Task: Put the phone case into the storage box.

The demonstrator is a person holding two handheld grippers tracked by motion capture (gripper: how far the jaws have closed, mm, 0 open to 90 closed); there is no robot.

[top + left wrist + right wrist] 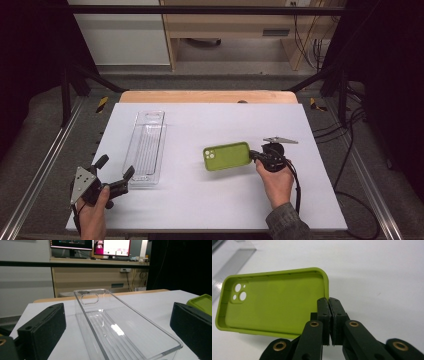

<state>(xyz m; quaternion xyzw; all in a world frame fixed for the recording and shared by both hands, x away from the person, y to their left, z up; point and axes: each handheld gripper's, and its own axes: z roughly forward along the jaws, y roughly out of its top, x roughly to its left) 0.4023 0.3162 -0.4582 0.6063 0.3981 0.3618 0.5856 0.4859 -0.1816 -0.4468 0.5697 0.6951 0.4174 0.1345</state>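
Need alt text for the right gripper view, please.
The right hand-held gripper, its black jaws shut, pinches the end wall of a lime-green soft phone case with camera cutouts, above a white table.

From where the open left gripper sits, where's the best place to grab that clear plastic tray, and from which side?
Probably the near short end wall of the clear tray, approached from the person's side. The left gripper already faces that end with jaws wide open, and in the left gripper view the rim is thin, upright and bare, so one jaw could slip inside.
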